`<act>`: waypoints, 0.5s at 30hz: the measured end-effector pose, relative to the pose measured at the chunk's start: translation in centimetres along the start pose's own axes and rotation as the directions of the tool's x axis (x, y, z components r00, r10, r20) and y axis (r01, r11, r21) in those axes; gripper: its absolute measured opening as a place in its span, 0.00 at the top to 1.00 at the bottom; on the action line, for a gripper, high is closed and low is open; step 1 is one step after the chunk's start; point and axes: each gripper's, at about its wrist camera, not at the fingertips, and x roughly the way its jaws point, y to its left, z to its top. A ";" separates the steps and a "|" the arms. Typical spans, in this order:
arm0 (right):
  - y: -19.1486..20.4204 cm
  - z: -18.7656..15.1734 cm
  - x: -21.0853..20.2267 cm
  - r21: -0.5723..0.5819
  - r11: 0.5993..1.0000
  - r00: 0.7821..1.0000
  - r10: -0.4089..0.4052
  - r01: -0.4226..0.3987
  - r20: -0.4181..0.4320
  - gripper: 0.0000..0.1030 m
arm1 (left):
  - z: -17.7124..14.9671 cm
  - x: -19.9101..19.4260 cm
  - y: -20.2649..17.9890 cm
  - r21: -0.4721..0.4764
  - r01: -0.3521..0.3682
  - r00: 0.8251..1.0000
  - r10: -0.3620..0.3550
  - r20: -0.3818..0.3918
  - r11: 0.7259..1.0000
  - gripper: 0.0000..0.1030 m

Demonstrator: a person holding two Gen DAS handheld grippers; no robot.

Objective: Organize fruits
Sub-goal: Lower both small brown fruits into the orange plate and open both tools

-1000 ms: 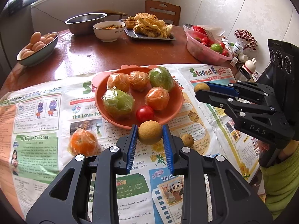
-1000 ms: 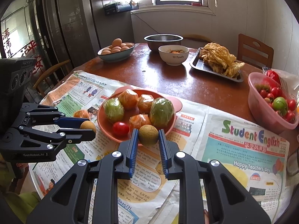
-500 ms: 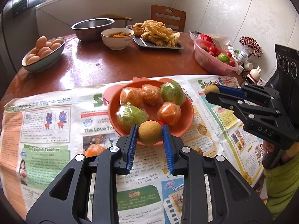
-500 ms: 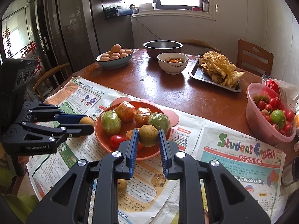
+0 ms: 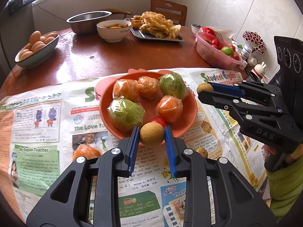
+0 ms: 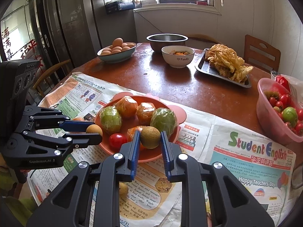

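My left gripper (image 5: 152,130) is shut on a round tan fruit (image 5: 152,134) at the near rim of the orange plate (image 5: 191,117). The plate holds wrapped oranges, two wrapped green fruits and a red tomato (image 5: 160,121), half hidden behind that fruit. My right gripper (image 6: 150,133) is shut on a second tan fruit (image 6: 150,137) above the plate's near side (image 6: 151,155). Each gripper shows in the other's view, still gripping its fruit: the right gripper (image 5: 204,89) and the left gripper (image 6: 95,130). A wrapped orange (image 5: 85,152) and a small tan fruit (image 5: 201,152) lie loose on the newspaper.
Newspaper (image 6: 246,160) covers the near half of the round brown table. Further back stand an egg bowl (image 5: 37,47), a steel bowl (image 5: 89,20), a white bowl (image 5: 113,30), a tray of fried food (image 5: 157,28) and a pink tub of tomatoes (image 6: 274,117). A wooden chair (image 6: 261,53) stands behind the table.
Both grippers have edged forward towards the plate with their fruits still held. The left one's fruit now covers part of the tomato, and the right one's hangs over the plate.
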 end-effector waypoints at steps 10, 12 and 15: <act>-0.1 -0.3 0.6 -0.001 1.000 1.000 0.010 -0.010 -0.013 0.79 | 0.0 1.1 0.0 0.001 -0.012 1.000 0.012 -0.010 1.000 0.81; -0.2 -0.3 0.7 0.000 1.000 1.000 0.011 -0.011 -0.015 0.79 | 0.0 1.2 0.1 0.000 -0.017 1.000 0.017 -0.009 1.000 0.81; -0.3 -0.5 1.0 0.002 1.000 1.000 0.010 -0.010 -0.020 0.79 | 0.0 1.5 0.3 -0.002 -0.025 1.000 0.025 -0.012 1.000 0.81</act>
